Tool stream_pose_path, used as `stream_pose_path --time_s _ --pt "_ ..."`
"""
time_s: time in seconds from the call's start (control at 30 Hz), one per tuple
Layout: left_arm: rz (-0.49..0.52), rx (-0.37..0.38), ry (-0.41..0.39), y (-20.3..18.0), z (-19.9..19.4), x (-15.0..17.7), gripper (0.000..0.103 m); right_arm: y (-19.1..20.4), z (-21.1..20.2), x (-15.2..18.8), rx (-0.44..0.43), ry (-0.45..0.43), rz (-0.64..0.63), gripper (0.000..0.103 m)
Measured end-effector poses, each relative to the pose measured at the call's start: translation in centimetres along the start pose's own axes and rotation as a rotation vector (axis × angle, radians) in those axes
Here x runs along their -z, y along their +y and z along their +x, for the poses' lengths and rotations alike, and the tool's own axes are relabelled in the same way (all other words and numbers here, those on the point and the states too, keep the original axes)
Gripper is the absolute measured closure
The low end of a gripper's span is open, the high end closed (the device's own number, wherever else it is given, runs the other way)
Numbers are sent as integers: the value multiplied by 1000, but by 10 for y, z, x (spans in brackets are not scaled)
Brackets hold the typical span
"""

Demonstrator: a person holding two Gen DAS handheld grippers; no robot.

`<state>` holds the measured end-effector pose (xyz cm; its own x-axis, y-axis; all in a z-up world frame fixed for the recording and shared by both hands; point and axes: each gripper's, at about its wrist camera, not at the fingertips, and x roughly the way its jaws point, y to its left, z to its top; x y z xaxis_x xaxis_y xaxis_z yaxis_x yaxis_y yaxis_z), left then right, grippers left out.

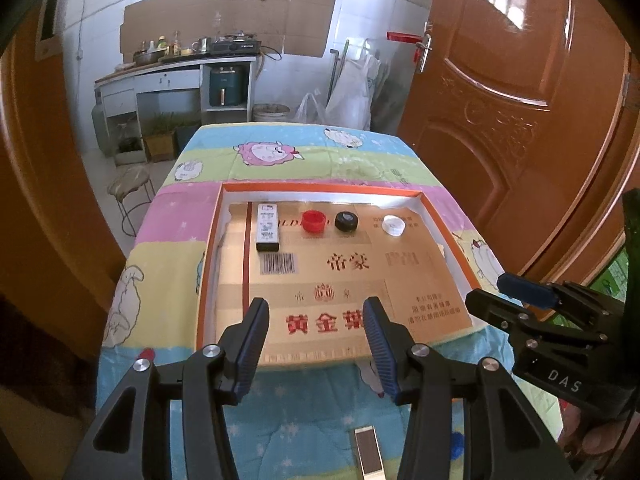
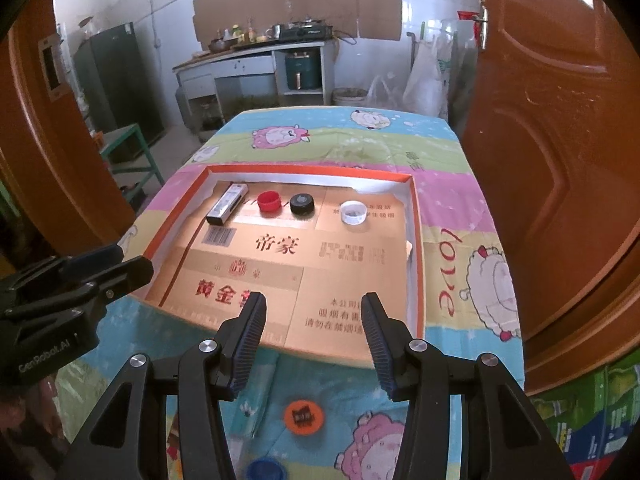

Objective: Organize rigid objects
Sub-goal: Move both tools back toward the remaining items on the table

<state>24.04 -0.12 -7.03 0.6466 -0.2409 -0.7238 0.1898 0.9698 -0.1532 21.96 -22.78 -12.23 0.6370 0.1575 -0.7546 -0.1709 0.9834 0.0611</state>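
Note:
An orange-rimmed shallow tray (image 1: pixel 211 236) (image 2: pixel 416 240) lined with tan cardboard lies on the cartoon-print cloth. Along its far side sit a slim white and black box (image 1: pixel 267 227) (image 2: pixel 226 204), a red cap (image 1: pixel 314 221) (image 2: pixel 269 201), a black cap (image 1: pixel 346 221) (image 2: pixel 302 203) and a white cap (image 1: pixel 393 225) (image 2: pixel 353 212). My left gripper (image 1: pixel 316 316) hangs open over the tray's near edge, empty. Over the same edge, my right gripper (image 2: pixel 313 312) is open and empty too. On the cloth near me lie a silver flat box (image 1: pixel 369 454), an orange cap (image 2: pixel 303 416) and a blue cap (image 2: pixel 264 470).
Brown wooden doors (image 1: pixel 520 92) (image 2: pixel 560 120) flank the table on the right. Beyond the far edge stand a kitchen counter (image 1: pixel 176 76) with bottles and a stove, a stool (image 1: pixel 130 188) and a green bench (image 2: pixel 128 148). Green cartons (image 2: pixel 592 416) sit low right.

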Motion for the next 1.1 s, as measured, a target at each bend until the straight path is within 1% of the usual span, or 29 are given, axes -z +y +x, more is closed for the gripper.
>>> stream_pose_path --time_s 0.4,0.7,0.87,1.1 --pt "6 13 -6 0 -26 32 54 6 -21 36 8 -1 15 52" --pt "9 27 -2 1 -37 52 54 13 -34 65 10 -8 11 52" --pt "4 39 11 2 -37 64 54 13 -36 82 16 -16 -8 52" --pt "5 52 43 0 -29 82 54 13 -30 116 15 2 -40 52"
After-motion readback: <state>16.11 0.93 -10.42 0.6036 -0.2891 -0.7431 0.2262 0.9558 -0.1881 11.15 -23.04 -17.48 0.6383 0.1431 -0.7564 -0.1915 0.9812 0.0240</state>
